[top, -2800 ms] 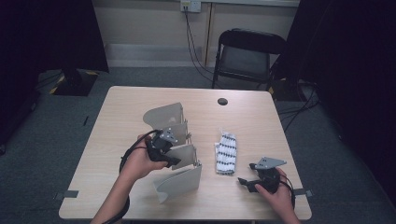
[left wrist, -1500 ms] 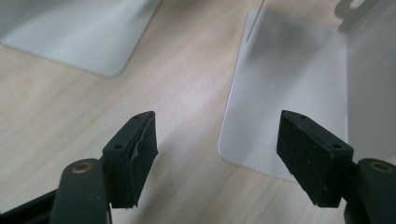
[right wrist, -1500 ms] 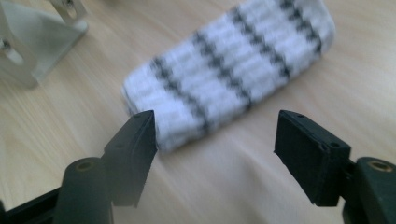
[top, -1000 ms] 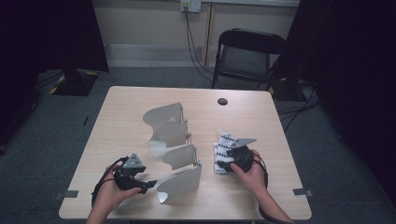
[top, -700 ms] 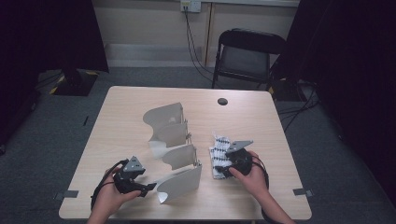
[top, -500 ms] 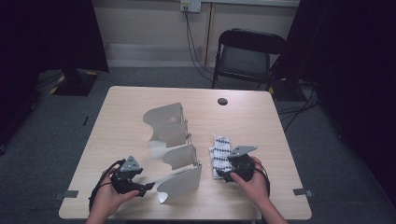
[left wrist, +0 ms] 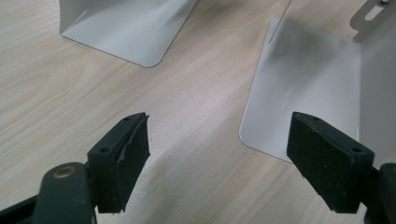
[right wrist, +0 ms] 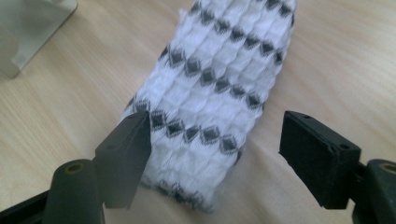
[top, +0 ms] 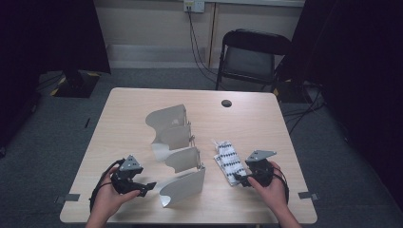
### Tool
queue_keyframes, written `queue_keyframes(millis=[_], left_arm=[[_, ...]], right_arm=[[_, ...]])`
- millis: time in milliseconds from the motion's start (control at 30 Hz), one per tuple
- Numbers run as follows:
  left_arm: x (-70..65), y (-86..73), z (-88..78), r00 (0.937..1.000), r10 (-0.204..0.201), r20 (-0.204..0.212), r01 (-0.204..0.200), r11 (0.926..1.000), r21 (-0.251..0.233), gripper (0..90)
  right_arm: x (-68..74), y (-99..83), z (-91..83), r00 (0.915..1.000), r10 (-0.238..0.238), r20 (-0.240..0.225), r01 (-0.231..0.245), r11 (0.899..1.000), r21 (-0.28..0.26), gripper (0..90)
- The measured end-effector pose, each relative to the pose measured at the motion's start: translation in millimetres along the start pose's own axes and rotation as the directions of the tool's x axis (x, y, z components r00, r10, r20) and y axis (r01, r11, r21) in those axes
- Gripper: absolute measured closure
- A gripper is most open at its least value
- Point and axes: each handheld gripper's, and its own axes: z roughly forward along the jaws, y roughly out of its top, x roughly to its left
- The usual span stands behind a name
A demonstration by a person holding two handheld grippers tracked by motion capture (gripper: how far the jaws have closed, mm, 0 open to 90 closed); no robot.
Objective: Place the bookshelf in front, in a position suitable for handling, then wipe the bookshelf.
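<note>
Your right gripper [top: 245, 180] sits at the near end of the folded white cloth with black diamond bands [top: 229, 160], which lies flat on the light wooden table [top: 266, 123] just right of the grey metal divider rack [top: 178, 154]. In the right gripper view that cloth [right wrist: 219, 98] lies between and beyond your parted jaws; the pads are not pressing on it, so it is released, the jaws having just been spreading. Your left gripper [top: 147, 187] rests low near the table's front edge, pointing at the rack's nearest curved panel [top: 183, 187]. Its jaws have just been widening too and stand well apart with bare tabletop between them, the rack's flat base plate [left wrist: 303, 93] just beyond the right-hand jaw.
</note>
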Motion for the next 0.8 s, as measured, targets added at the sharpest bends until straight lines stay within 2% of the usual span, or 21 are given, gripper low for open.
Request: queue_keyframes(millis=[133,267,400,533,633,733,800], left_arm=[[0.1,0.2,-1.4,0.9999,-0.014,0.003,0.014,0.9999,-0.008,19.8],[0.6,-1.9,-3.7,0.9999,-0.014,-0.002,0.014,0.9999,-0.007,19.4],[-1.2,-4.4,-3.5,0.9999,-0.013,-0.001,0.013,0.9999,0.007,19.4],[-5.2,-5.8,-3.4,0.9999,-0.015,0.007,0.015,0.9999,-0.003,19.4],[-4.6,-7.8,-1.7,1.0000,-0.002,0.008,0.002,0.9999,0.014,18.7],[-3.9,-9.6,-0.7,1.0000,0.002,0.007,-0.002,0.9999,0.016,19.5],[-3.9,-10.7,-0.5,1.0000,-0.002,0.009,0.002,0.9999,0.016,19.3]], right_arm=[[-3.6,9.9,1.7,0.9996,0.022,-0.017,-0.022,0.999,-0.031,22.1],[-1.3,17.9,12.9,0.9972,0.048,-0.057,-0.050,0.998,-0.024,21.7],[4.1,21.4,23.6,0.9964,0.041,-0.074,-0.043,0.999,-0.024,21.7],[7.6,21.2,31.7,0.9974,0.027,-0.067,-0.028,1.000,-0.007,21.4],[7.8,19.7,35.5,0.9980,0.017,-0.061,-0.017,1.000,0.005,22.2],[8.9,21.6,36.8,0.9992,-0.012,-0.038,0.013,1.000,0.027,27.2],[11.6,23.1,37.1,0.9992,-0.041,0.000,0.041,0.998,0.045,33.6]])
